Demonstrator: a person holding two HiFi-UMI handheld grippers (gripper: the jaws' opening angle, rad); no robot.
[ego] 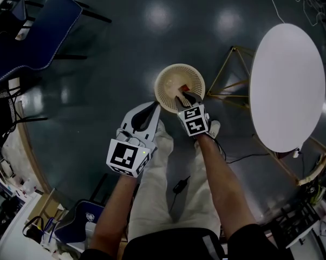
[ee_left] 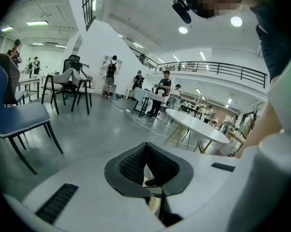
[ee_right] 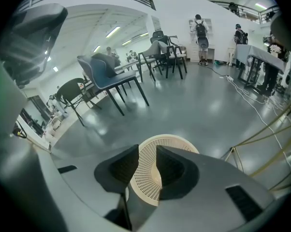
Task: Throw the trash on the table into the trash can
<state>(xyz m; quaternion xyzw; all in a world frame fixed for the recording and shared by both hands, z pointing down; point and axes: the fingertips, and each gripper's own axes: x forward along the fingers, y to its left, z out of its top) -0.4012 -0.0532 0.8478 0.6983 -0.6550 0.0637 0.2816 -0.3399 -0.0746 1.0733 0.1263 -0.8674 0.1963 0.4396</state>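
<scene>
A cream mesh trash can (ego: 168, 83) stands on the dark floor just ahead of the person's legs. An orange scrap (ego: 185, 86) lies inside it. My right gripper (ego: 183, 97) hangs over the can's near rim, pointing steeply down. It is open, and only the can's mesh wall (ee_right: 146, 178) shows in the gap of that gripper (ee_right: 147, 151). My left gripper (ego: 154, 108) sits just beside the can's lower left rim. Its pads meet at the tips of the left gripper (ee_left: 145, 146), so it is shut with nothing held. The white oval table (ego: 286, 85) stands to the right with a bare top.
Gold wire legs (ego: 233, 69) of the table reach toward the can. A blue chair (ego: 38, 31) stands at the upper left, and more chairs (ee_right: 107, 76) show beyond the can. A black cable (ego: 179, 186) lies by the person's feet. People stand far off near desks (ee_left: 160, 88).
</scene>
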